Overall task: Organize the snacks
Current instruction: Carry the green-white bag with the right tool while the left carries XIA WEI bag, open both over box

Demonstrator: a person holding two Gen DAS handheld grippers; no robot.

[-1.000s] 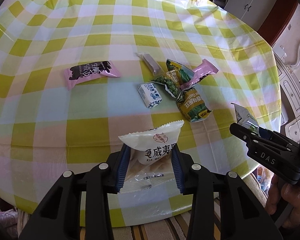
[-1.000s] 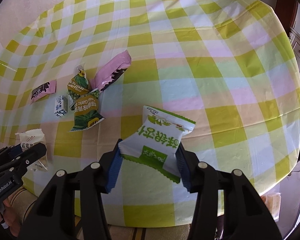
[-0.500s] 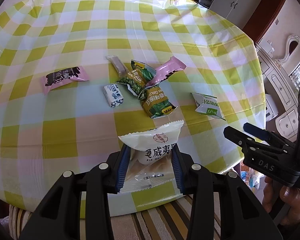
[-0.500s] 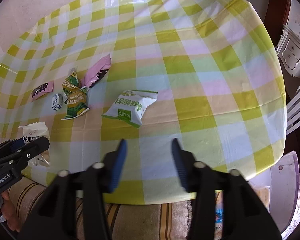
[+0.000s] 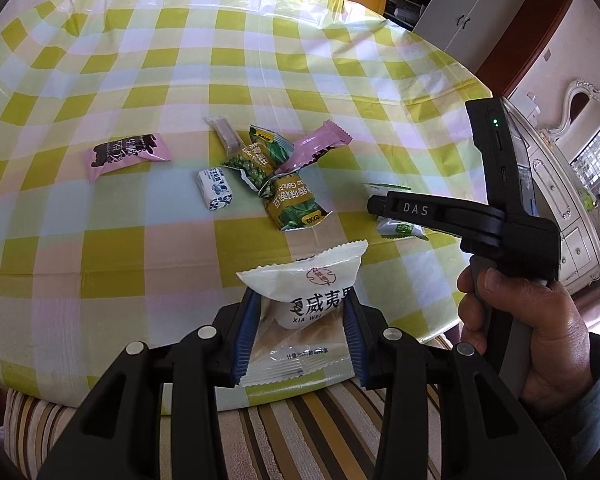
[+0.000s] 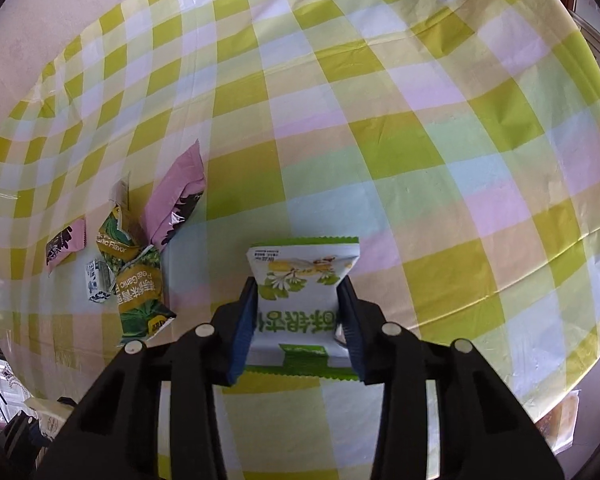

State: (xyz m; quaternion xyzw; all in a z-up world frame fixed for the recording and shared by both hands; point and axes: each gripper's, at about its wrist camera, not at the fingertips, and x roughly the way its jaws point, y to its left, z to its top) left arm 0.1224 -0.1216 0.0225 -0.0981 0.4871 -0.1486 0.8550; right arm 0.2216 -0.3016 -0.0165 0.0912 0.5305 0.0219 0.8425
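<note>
Glossy plastic tablecloth (image 5: 148, 240) — crinkly wrappers.

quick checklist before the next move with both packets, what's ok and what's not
1. Left claw grips the white packet: ok, pads press both sides.
2. Right claw, jaws just closed, grips the green-and-white packet: ok.
3. Green-and-white packet lifted clear of the tablecloth: cannot tell.
4. Pile of green pea packets and pink bar undisturbed: ok.
5. Bin or tray for the snacks in view: not ok.
</note>
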